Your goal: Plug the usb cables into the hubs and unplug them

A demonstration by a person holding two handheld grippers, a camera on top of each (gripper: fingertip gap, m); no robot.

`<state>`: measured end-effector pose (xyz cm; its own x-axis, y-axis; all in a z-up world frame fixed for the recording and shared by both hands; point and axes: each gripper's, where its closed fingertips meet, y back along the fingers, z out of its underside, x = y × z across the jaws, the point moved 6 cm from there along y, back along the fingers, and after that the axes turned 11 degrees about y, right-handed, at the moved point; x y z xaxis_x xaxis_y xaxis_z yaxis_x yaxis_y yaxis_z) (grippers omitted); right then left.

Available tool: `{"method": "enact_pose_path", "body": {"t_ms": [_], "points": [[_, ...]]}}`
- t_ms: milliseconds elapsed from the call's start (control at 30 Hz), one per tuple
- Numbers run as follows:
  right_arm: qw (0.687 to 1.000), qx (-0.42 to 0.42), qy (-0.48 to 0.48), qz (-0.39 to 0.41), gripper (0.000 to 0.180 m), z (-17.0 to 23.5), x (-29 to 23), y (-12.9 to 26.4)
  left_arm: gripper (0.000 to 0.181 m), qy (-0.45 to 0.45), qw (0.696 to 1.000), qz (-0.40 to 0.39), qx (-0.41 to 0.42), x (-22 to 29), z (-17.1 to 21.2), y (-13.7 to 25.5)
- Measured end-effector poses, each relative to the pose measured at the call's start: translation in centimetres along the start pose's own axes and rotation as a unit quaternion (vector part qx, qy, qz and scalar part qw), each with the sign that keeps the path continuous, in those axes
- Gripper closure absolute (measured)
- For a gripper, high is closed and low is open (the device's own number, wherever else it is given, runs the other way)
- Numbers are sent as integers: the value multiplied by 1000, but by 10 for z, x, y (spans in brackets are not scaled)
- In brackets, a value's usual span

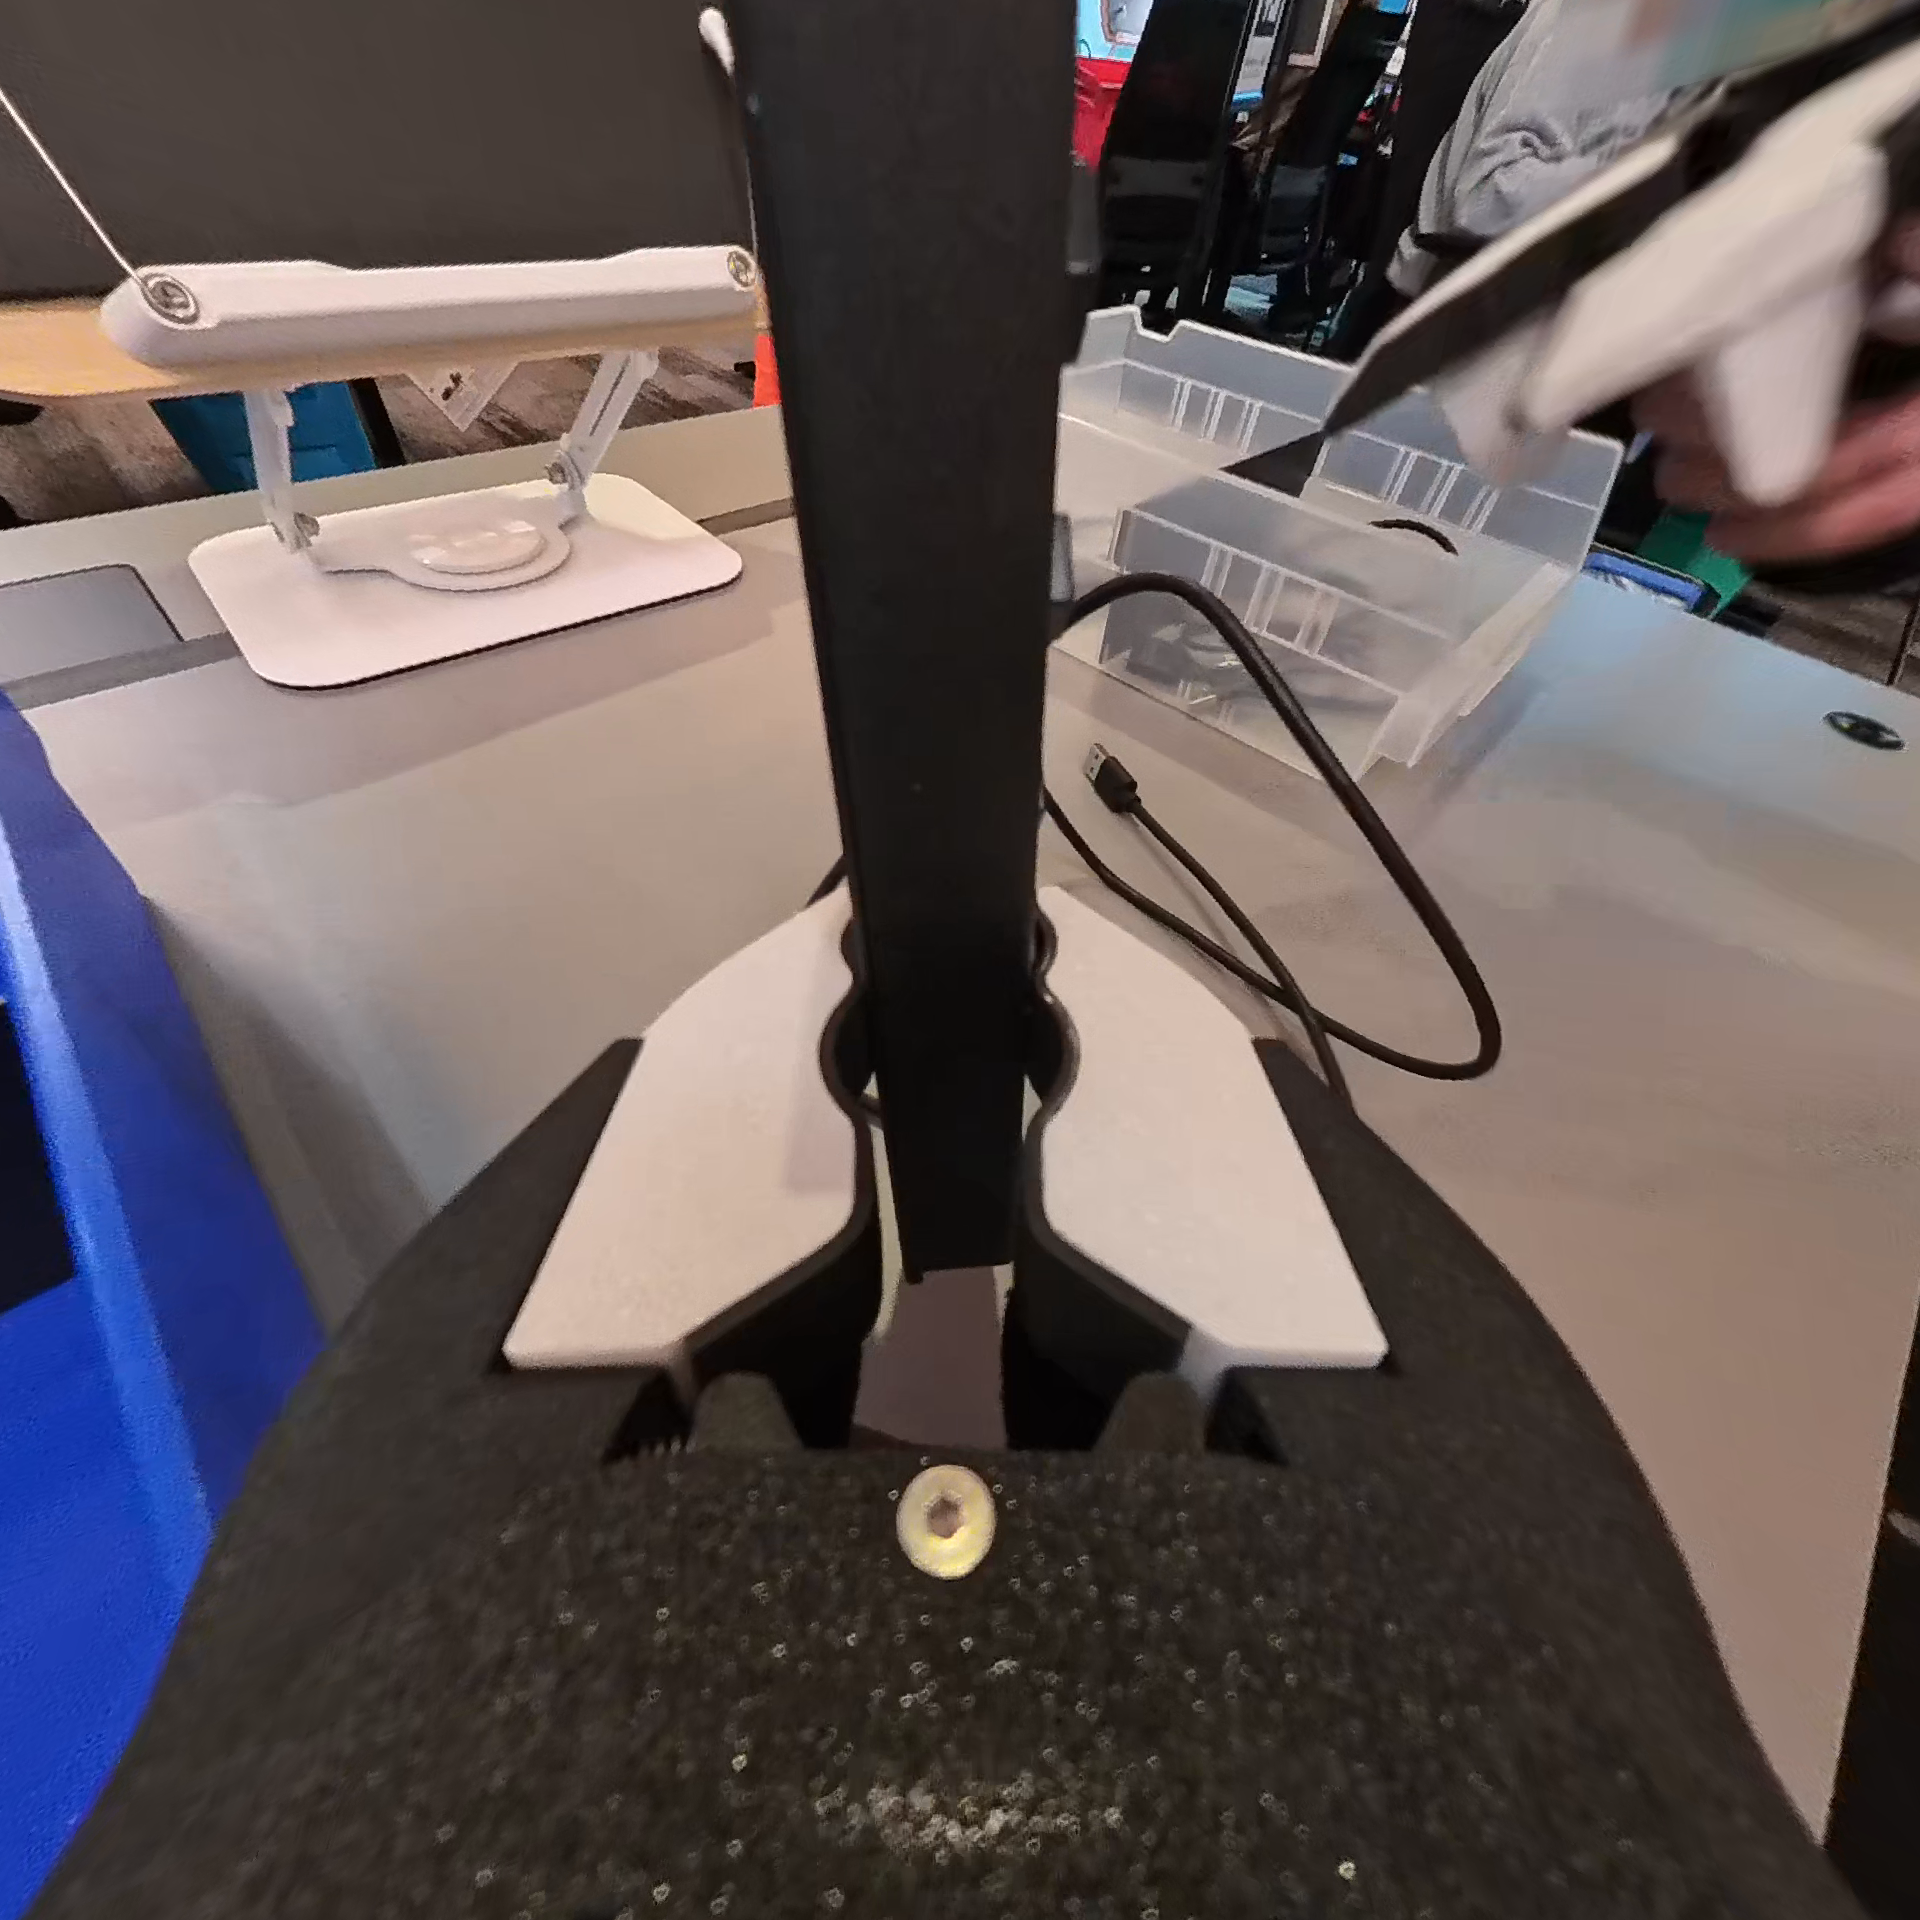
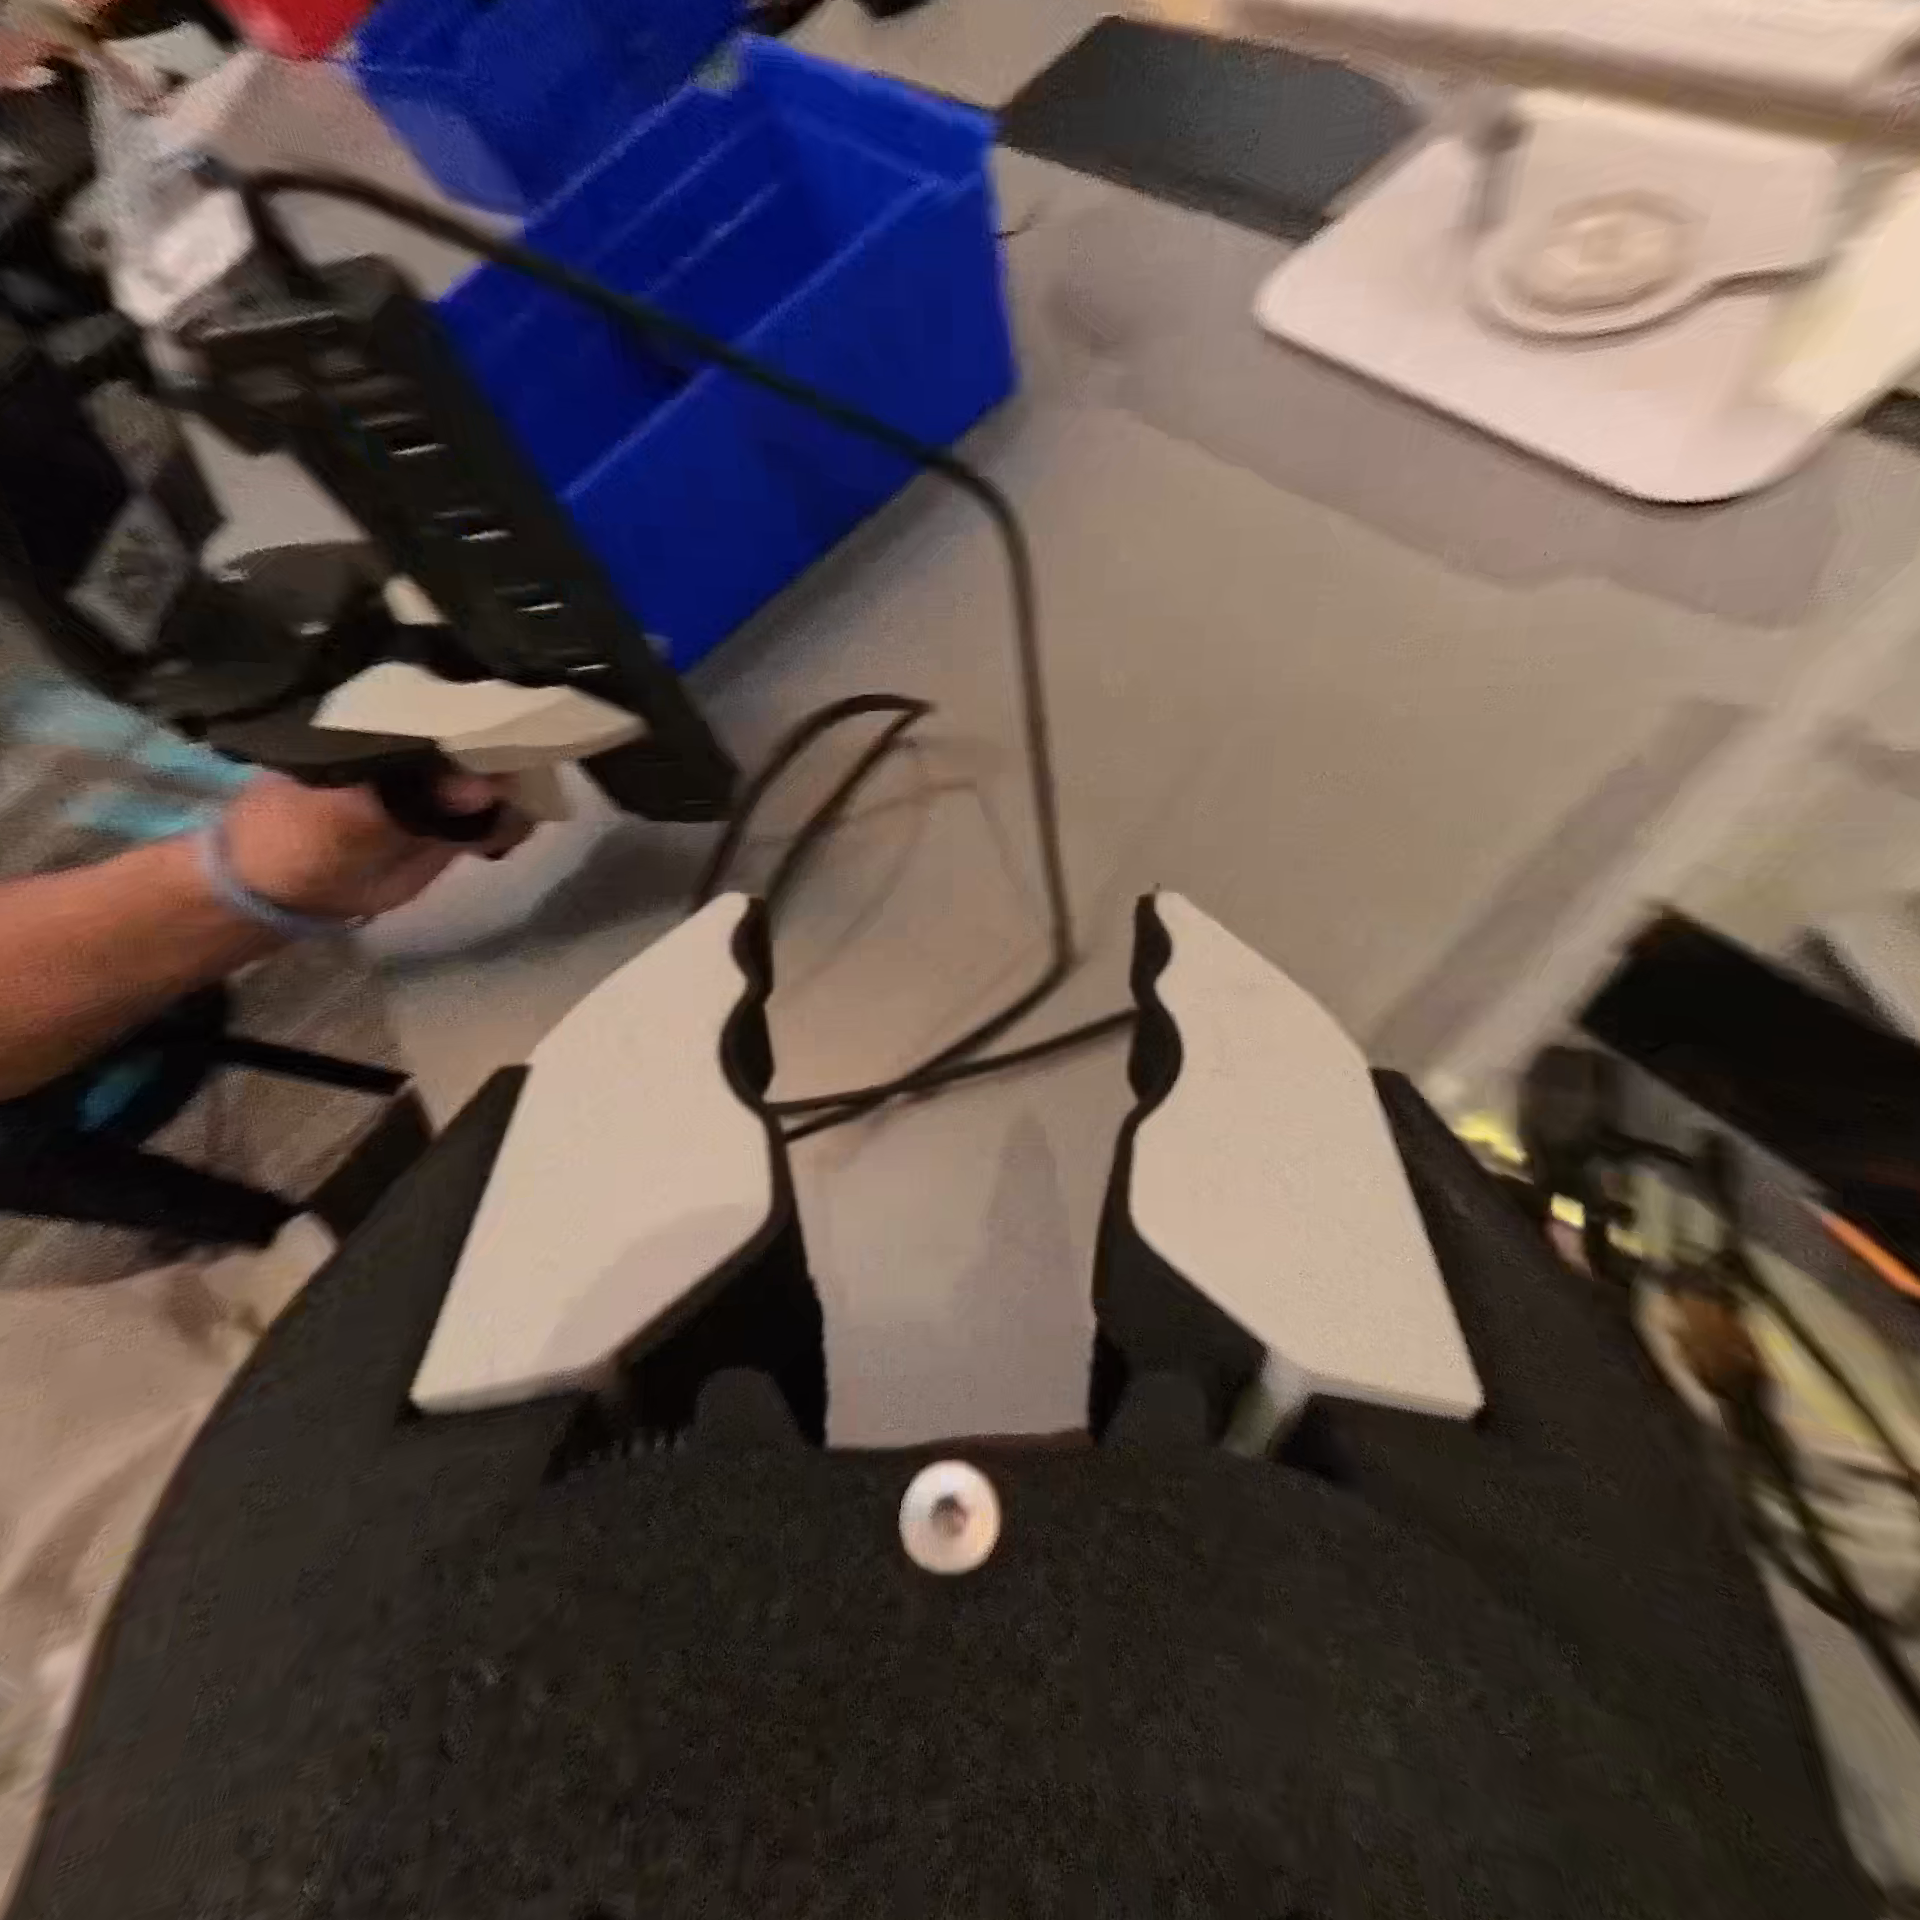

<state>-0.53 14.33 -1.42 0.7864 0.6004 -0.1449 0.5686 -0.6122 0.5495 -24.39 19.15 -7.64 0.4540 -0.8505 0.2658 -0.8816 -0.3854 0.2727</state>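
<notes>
1. Grey worktop (image 1: pixel 520 883) in a cluttered workroom; white folding stand (image 1: pixel 436 416) at the back, blue bin (image 2: pixel 769 343) on the left side, clear plastic tray (image 1: pixel 1351 582) on the right.
2. Left gripper (image 1: pixel 940 1023): fingers clenched on the black hub (image 1: pixel 914 520), a long bar held roughly upright, lifted off the worktop.
3. Same hub seen from the right wrist view (image 2: pixel 488 530): row of ports along one face, every visible port looking empty, though blur limits certainty.
4. Right gripper (image 2: pixel 951 997): fingers released, spread wide, nothing between them, hovering above the looped cable.
5. Black usb cable (image 1: pixel 1382 862) lying slack in loops on the worktop; its plug (image 1: pixel 1112 777) free, resting near the tray, well apart from the hub.
6. Another cable (image 2: pixel 790 384) running up to the hub's far end, probably the hub's own lead; cannot tell for sure.
7. Done so far, judging from this: hub picked up and presented for insertion.
8. Not yet done: plug picked up, plug aligned with a port, plug pushed in.
9. Also left: pulling the plug back out again, and any further cables or hubs; a dark shape inside the tray, too unclear to name.
10. Overall: early stage, with the first insertion apparently unstarted.
</notes>
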Motion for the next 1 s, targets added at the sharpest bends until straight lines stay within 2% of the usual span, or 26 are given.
{"method": "enact_pose_path", "body": {"t_ms": [33, 100, 167, 267, 367, 433, 567, 700, 867, 933, 1000], "points": [[999, 3, 4, -43, 104, 2, -22, -15, 156, 4, 1000, 3, -4, 0, 1, -1], [998, -6, 26, -52, 88, 11, -47, -46, 156, 25, 999, 26, -14, 2, 4, -3], [998, -5, 45, -47, 84, 17, -53, -71, 156, 63, 994, 83, -24, 7, 7, -5], [993, 64, 40, -93, 82, 2, -58, -83, 156, 100, 976, 186, -44, 21, 10, -6], [982, 80, 11, -172, 89, -8, -64, -90, 156, 109, 963, 241, -59, 34, 13, -7], [967, 81, -5, -241, 101, -10, -75, -97, 156, 112, 954, 269, -67, 41, 16, -8], [947, 85, -38, -307, 109, -8, -89, -105, 156, 96, 955, 269, -82, 48, 20, -10], [946, 68, -27, -315, 144, -5, -90, -102, 156, 112, 951, 275, -89, 49, 24, -13], [965, 51, 45, -252, 149, -9, -89, -94, 145, 114, 956, 259, -81, 47, 24, -16], [968, 57, 59, -236, 149, -21, -82, -82, 132, 97, 964, 237, -67, 43, 21, -14], [972, 66, 86, -210, 149, -43, -69, -62, 130, 73, 974, 208, -48, 39, 17, -11]]}}
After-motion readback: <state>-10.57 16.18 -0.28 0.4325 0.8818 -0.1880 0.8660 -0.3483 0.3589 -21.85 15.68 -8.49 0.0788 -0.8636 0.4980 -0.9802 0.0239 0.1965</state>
